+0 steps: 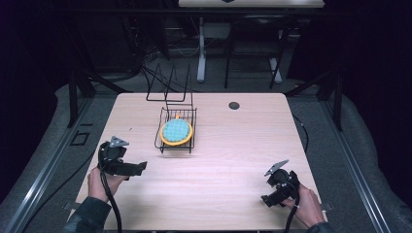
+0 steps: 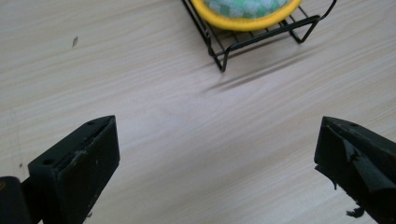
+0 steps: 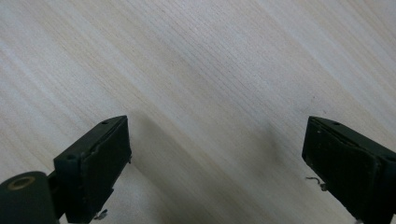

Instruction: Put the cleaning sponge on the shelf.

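Observation:
A black wire rack [image 1: 176, 130] stands on the wooden table [image 1: 233, 145] left of centre, with a yellow-rimmed plate with a teal checked face [image 1: 177, 130] lying flat in its basket. In the left gripper view the rack's corner [image 2: 224, 49] and the plate's rim [image 2: 243, 21] sit at the top. My left gripper [image 1: 138, 167] is held low at the table's left, open and empty, its jaws wide apart [image 2: 217, 163] and pointing towards the rack. My right gripper [image 1: 267, 200] hovers at the front right, open over bare wood [image 3: 215, 163].
Upright wire dividers [image 1: 167, 85] rise from the rack's far end near the back edge. A small dark round hole [image 1: 234, 105] marks the table's far side. Table legs and cables [image 1: 204, 48] stand in the dark behind.

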Motion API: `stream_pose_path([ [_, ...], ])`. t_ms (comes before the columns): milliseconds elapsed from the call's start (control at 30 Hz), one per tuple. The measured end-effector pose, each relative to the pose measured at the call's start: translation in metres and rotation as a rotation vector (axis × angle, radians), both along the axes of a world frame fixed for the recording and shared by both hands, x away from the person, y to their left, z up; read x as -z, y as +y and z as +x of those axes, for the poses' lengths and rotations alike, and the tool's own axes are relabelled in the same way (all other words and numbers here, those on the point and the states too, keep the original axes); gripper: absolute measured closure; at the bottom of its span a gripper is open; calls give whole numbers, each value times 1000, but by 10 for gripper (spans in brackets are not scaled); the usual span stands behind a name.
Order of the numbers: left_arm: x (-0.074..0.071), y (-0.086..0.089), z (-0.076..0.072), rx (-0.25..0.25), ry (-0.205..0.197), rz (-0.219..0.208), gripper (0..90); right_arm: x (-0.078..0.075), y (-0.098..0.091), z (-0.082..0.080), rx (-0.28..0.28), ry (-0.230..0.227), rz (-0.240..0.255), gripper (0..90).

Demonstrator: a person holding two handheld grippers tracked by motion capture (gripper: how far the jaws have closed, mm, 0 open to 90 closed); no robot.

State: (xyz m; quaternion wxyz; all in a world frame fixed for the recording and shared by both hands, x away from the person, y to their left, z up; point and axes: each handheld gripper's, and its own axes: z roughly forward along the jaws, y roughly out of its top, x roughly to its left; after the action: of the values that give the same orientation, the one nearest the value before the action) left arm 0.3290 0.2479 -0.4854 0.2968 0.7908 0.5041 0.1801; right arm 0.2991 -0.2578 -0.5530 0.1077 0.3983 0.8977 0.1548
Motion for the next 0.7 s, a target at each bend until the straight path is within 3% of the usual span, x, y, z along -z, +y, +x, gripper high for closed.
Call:
stream_pose_path([
  [133,11,6,-12,-9,27,-1,1,1,1,0,-1,0,-2,74],
  [233,18,11,-22,-12,12,-1,1,1,0,0,2,-4,4,74],
  [300,22,16,-27,-19,28,-21,1,0,0,0,8,4,8,73],
  [400,31,20,-34,-20,56,-8,1,1,0,0,14,0,18,72],
  [500,38,24,-40,-39,52,-4,1,1,0,0,12,2,8,72],
  [700,47,25,-39,-6,83,-10,1,1,0,0,9,2,-1,73],
])
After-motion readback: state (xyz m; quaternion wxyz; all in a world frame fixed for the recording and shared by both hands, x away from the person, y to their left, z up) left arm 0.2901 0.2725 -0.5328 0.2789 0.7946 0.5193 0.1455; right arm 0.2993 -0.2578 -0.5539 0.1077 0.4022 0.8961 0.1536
